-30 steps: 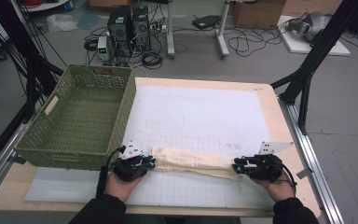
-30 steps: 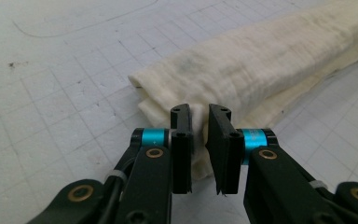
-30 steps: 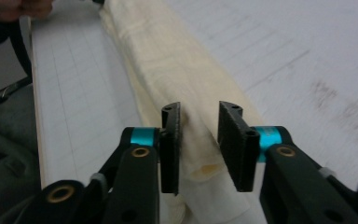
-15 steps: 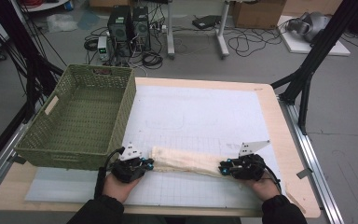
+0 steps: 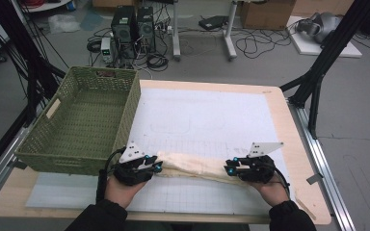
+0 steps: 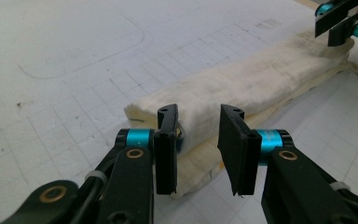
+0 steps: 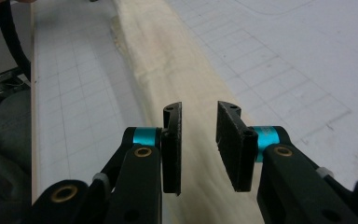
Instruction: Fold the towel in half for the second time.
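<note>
While folded cream cloth roll (image 5: 192, 166) lies flat on white gridded mat (image 5: 207, 120), long axis runs straight between hands. Left gripper (image 5: 155, 166) at its left end, jaws just been opening, cloth between, no squeeze. Right gripper (image 5: 229, 169) at right end, jaws parted, gripping nothing. Green woven basket (image 5: 82, 120) closer to left hand.

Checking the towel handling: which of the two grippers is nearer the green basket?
The left gripper, at the folded cloth's end right below the basket's front corner. The right gripper is at the far end.
</note>
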`<state>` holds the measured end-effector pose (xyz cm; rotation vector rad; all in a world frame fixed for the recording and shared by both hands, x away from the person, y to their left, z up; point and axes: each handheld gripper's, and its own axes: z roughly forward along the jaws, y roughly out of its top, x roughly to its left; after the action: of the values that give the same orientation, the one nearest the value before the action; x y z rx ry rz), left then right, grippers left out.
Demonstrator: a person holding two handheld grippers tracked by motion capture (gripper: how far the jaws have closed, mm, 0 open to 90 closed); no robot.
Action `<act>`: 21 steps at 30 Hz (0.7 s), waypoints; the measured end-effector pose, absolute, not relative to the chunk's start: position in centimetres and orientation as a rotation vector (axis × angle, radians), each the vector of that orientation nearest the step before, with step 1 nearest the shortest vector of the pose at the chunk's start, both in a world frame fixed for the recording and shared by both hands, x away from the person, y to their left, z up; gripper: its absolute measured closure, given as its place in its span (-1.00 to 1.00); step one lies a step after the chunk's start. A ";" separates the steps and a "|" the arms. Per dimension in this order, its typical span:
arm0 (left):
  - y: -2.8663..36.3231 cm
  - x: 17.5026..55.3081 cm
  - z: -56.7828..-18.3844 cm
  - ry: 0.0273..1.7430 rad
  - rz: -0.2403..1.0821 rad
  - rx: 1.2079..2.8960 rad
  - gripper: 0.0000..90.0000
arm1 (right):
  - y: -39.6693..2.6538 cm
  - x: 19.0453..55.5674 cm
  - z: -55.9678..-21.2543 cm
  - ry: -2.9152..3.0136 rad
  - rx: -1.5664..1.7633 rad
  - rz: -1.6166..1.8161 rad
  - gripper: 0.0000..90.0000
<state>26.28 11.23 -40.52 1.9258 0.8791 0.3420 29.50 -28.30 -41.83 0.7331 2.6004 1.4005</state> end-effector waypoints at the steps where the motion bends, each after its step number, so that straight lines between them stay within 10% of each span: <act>1: 11.2 26.3 -40.5 0.879 0.342 1.925 0.50 | -27.9 29.6 -41.9 2.614 0.730 1.390 0.58; 21: 7.9 29.7 -40.8 0.871 0.291 1.955 0.73 | -25.4 29.5 -44.1 2.730 0.669 1.230 0.59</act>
<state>29.75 7.87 -40.81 1.9554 0.8705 0.2906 29.53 -25.42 -44.07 0.6693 2.7303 1.2296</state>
